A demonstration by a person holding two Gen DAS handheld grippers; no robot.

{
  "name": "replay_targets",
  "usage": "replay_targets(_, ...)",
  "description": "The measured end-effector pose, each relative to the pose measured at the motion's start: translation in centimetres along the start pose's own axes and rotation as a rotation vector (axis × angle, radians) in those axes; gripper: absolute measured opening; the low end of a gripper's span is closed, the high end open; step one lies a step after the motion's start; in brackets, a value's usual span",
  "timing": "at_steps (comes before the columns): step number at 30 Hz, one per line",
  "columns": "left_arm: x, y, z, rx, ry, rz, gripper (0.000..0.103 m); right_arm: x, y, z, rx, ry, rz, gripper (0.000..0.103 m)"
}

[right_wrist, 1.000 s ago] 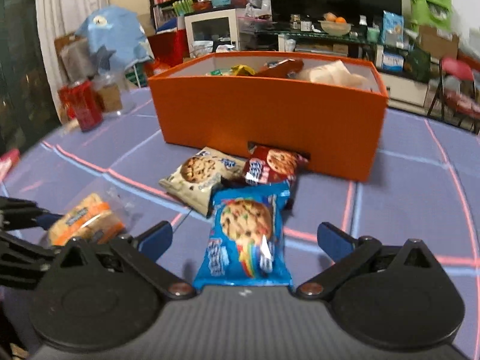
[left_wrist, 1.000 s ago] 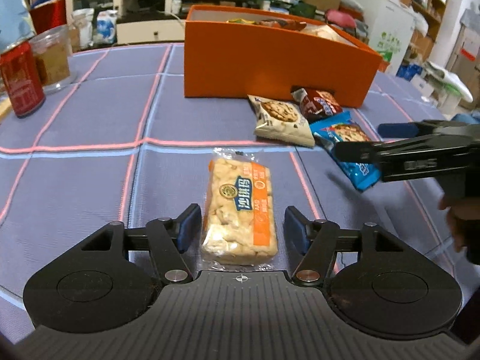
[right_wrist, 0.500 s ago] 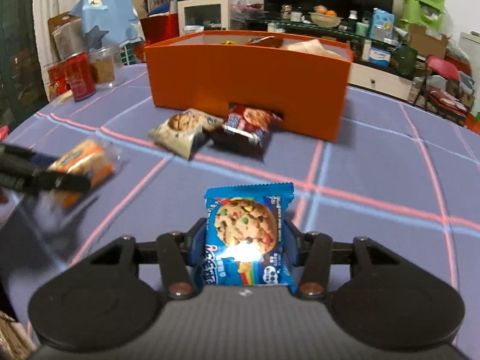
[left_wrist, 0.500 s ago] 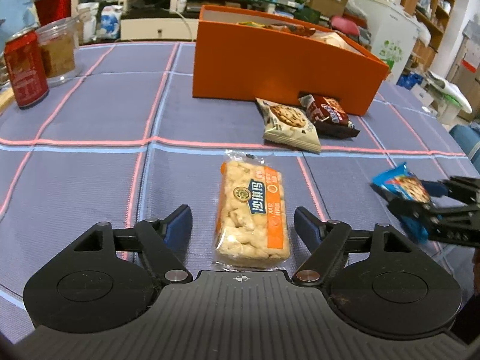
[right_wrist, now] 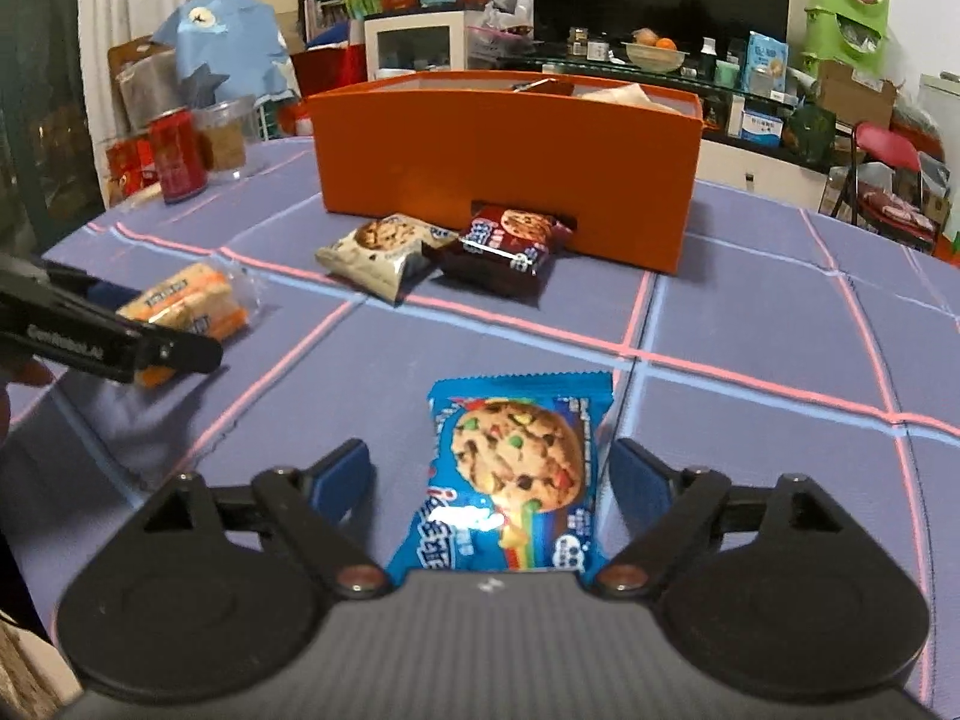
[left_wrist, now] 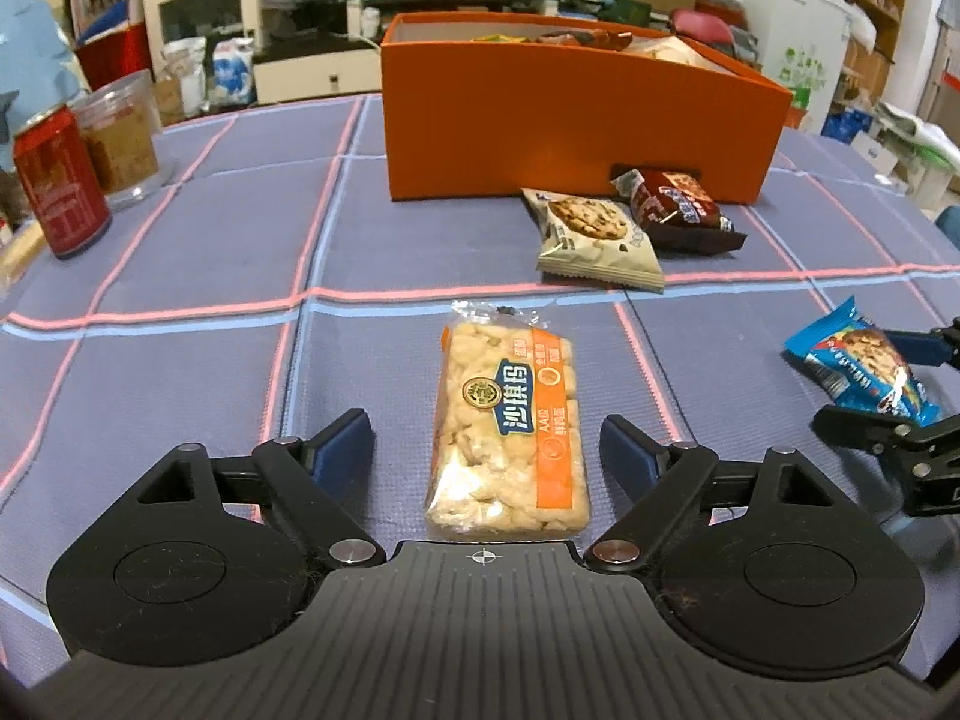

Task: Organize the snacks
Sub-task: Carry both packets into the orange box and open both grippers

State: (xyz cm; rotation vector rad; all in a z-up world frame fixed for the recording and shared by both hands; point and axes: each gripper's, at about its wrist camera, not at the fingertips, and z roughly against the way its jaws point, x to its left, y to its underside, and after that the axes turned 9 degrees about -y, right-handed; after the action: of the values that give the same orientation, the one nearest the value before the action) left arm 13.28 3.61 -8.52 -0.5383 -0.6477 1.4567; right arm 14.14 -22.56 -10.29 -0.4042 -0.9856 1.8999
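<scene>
1. I am holding my left claw around the puffed rice bar. Its jaws are opening and not touching the bar, which is lying flat on the bench.
2. My right claw is sitting around the blue cookie pack. Its jaws are opening too, so I think the pack is just lying there loose.
3. I am lining up both snacks between the jaws so each can be grabbed and carried to the orange box.
4. I am counting four loose snacks: the bar, the blue pack, a white cookie pack and a dark red cookie pack, leaning by the box.
5. I am also seeing one red can and one clear jar.
</scene>
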Motion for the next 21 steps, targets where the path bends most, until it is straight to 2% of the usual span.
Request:
replay_targets(7,-0.7,0.1,-0.2,-0.004,-0.019,-0.024,0.066,-0.5,0.4,0.4,-0.006,0.014,-0.006,0.086)
replay_targets(8,-0.7,0.0,-0.3,-0.010,-0.014,-0.027,0.061,-0.5,0.4,0.6,-0.013,0.026,-0.005,0.072)
replay_targets(9,-0.7,0.0,-0.1,-0.026,-0.010,-0.029,0.031,-0.5,0.3,0.8,-0.024,0.024,0.000,0.058)
replay_targets(10,-0.6,-0.2,0.1,-0.042,0.000,-0.032,0.006,-0.6,0.2,0.9,-0.022,0.024,-0.006,0.050)
replay_targets(14,-0.2,-0.6,0.1,-0.022,0.009,0.010,0.007,-0.7,0.1,1.3,-0.034,-0.004,-0.031,0.050)
replay_targets(21,-0.4,-1.1,0.9,-0.032,0.001,0.044,0.008,-1.0,-1.5,2.7,-0.121,-0.021,-0.084,0.050)
